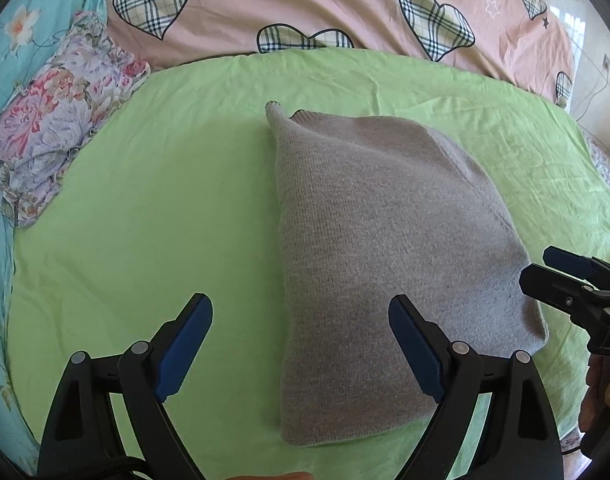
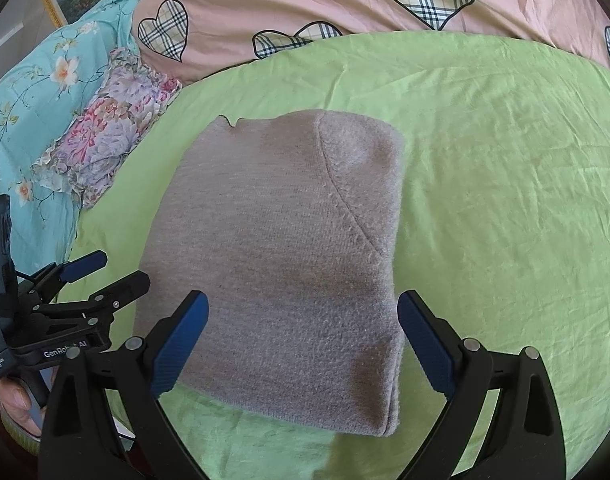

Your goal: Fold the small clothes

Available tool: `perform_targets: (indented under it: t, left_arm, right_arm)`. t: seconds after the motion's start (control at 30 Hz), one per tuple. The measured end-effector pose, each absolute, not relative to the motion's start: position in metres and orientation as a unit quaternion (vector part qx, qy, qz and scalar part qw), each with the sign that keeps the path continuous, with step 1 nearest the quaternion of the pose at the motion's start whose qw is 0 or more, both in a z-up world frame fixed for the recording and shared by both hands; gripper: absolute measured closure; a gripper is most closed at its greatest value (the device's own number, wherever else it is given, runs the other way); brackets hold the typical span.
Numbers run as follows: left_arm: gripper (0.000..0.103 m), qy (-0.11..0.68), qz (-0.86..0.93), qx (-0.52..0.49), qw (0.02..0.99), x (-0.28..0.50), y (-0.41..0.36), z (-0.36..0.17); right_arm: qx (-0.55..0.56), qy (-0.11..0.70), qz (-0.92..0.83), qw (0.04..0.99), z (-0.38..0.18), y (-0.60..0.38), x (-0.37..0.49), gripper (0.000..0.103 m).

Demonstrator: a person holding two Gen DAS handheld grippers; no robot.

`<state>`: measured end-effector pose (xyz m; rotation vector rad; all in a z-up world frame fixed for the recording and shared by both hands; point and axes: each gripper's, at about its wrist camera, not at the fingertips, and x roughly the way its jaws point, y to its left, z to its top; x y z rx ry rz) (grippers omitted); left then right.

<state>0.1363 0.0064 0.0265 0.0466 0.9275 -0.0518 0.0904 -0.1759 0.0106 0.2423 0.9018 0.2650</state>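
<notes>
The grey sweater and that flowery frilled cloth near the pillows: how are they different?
The grey sweater is plain knit in one colour; the flowery cloth is thin, printed with pink and purple blooms and frilled at its edge. The sweater lies folded in a neat thick block in the middle of the green sheet; the flowery cloth lies rumpled at the sheet's edge, partly on the blue bedding. Both rest untouched on the bed.

A green sheet (image 1: 165, 200) is spread under and ahead of the claw. Far ahead, a pink quilt with checked hearts (image 1: 325, 4) is seen. To the front left, a floral pillow (image 1: 53, 120) is laid on turquoise flowered bedding (image 2: 37, 92).
</notes>
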Motion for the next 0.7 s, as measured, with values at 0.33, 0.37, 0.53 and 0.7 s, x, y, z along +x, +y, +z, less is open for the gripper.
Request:
perform_targets:
  t: [0.33, 0.37, 0.53, 0.7]
  left_arm:
    - [0.013, 0.446, -0.025, 0.005, 0.895, 0.141, 0.007, 0.029]
    - [0.013, 0.446, -0.025, 0.007, 0.895, 0.141, 0.006, 0.029]
    - [0.013, 0.445, -0.024, 0.013, 0.895, 0.136, 0.000, 0.030]
    - [0.013, 0.443, -0.029, 0.020, 0.896, 0.132, -0.004, 0.030]
  right_arm:
    - [0.142, 0.427, 0.119, 0.885, 0.010, -0.186, 0.096, 0.008]
    - [0.142, 0.427, 0.119, 0.885, 0.011, -0.186, 0.095, 0.008]
    - [0.143, 0.428, 0.121, 0.884, 0.012, -0.181, 0.090, 0.008]
    - [0.139, 0.427, 0.127, 0.885, 0.014, -0.174, 0.084, 0.007]
